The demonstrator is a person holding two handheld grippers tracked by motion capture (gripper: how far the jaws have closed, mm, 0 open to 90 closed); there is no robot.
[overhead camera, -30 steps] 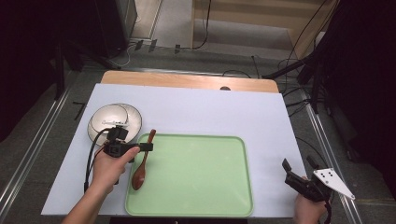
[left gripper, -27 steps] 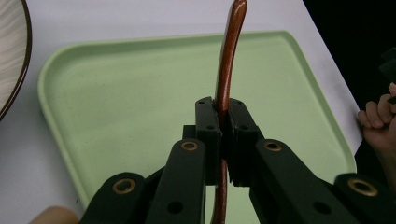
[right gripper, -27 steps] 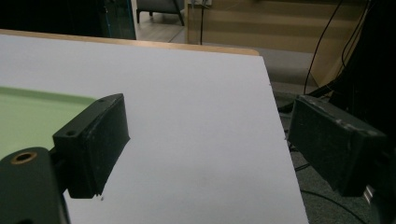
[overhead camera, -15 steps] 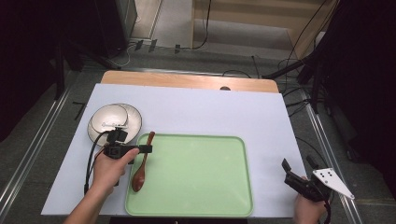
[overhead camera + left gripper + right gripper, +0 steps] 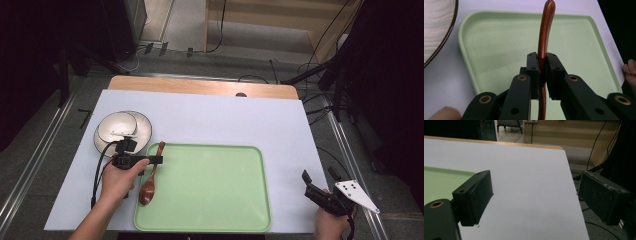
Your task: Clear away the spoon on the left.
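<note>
A: So, where is the spoon [image 5: 150,176] from above?

B: It lies at the left end of the green tray [image 5: 215,200], bowl end toward the person and handle pointing away over the tray's far left corner. The left gripper [image 5: 159,160] comes in from the left across the handle, with a hand [image 5: 117,178] around its body.

A: Can you tell from up there whether the spoon is pinched?

B: Not really; the jaws are a small dark bar over the handle. The left gripper view settles it: the spoon's handle [image 5: 544,37] runs straight up between the two black pads [image 5: 533,65], and the left pad lies against the wood while a thin gap shows at the right one. The jaws have just been opening a little with the handle between them, so I call it released, though barely.

A: What else does that close view give?

B: The striped edge of a plate [image 5: 439,27] at the top left, just beside the tray's corner. From above, that plate [image 5: 142,131] holds a smaller dish [image 5: 116,126].

A: And the right gripper [image 5: 320,176]?

B: It sits near the table's right edge, well apart from the tray. Its own view shows the jaws wide apart over the white table cover [image 5: 529,182], nothing between them, with a strip of tray [image 5: 441,182] at the left.
</note>
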